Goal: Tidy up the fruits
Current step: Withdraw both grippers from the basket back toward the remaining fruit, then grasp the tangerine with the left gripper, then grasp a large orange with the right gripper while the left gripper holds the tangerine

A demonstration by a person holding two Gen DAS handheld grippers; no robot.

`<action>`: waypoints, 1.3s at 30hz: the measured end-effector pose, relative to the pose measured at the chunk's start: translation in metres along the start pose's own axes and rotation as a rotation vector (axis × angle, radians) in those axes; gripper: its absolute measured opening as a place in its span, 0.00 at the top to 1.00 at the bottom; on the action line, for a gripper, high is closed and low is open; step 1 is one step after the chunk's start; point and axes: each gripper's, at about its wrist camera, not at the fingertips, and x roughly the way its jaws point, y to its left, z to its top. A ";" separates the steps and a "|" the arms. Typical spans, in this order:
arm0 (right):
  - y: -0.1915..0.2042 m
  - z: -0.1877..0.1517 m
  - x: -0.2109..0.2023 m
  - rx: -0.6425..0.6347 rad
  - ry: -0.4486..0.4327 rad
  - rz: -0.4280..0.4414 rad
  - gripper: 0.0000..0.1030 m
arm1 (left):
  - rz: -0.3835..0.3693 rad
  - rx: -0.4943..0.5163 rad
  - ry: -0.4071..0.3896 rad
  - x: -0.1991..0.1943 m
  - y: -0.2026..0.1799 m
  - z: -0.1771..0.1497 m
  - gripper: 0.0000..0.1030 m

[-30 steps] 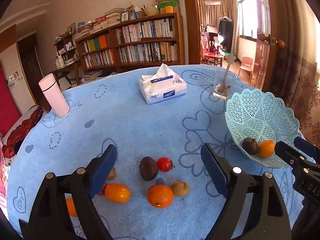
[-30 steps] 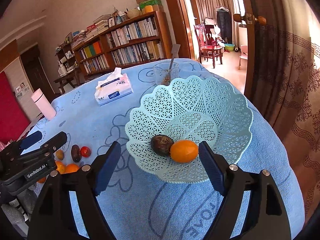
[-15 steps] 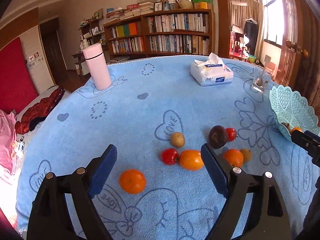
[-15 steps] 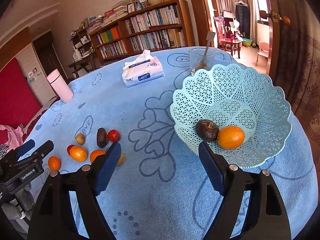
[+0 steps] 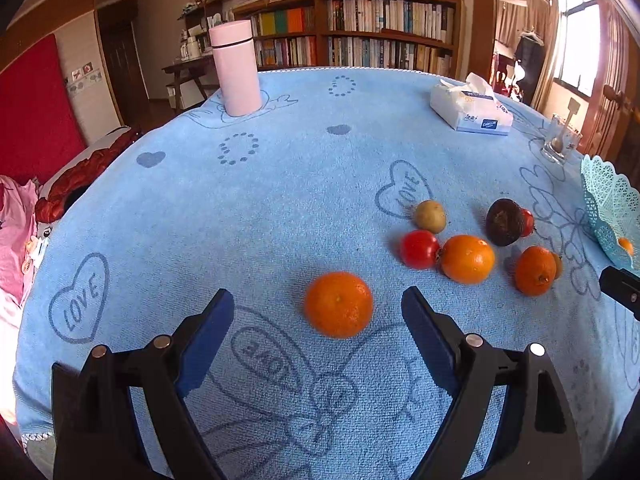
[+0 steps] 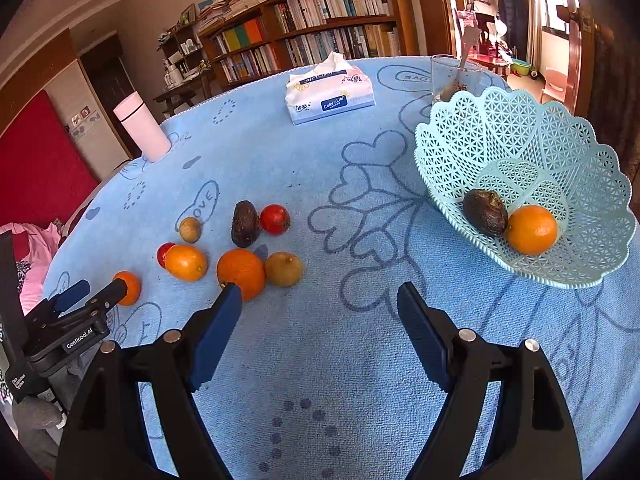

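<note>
Left wrist view: my left gripper (image 5: 318,322) stood wide over a mandarin (image 5: 338,305) (untouched); my right gripper (image 6: 319,312) gaped empty above the worktop (image 6: 360,360).

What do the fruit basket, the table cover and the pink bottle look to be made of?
Basket: likely moulded plastic, pale turquoise, with an openwork lattice and scalloped rim. Table cover: soft terry-like cloth, matte blue, with a fuzzy nap and printed hearts. Pink bottle: smooth, satin finish with a seamed lid; painted metal or plastic, the look leaves it open.
</note>
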 end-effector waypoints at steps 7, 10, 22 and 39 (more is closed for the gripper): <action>0.009 -0.006 0.010 -0.009 0.039 0.021 0.21 | -0.063 -0.051 0.063 0.022 0.006 -0.002 0.41; 0.014 -0.008 0.015 -0.010 0.057 0.033 0.21 | -0.095 -0.066 0.077 0.026 0.004 -0.003 0.55; 0.039 -0.009 0.036 -0.046 0.103 0.084 0.22 | -0.087 -0.051 0.020 0.011 -0.002 -0.006 0.61; 0.053 0.010 0.070 -0.067 0.120 0.064 0.62 | -0.077 -0.062 0.002 -0.001 0.005 -0.005 0.61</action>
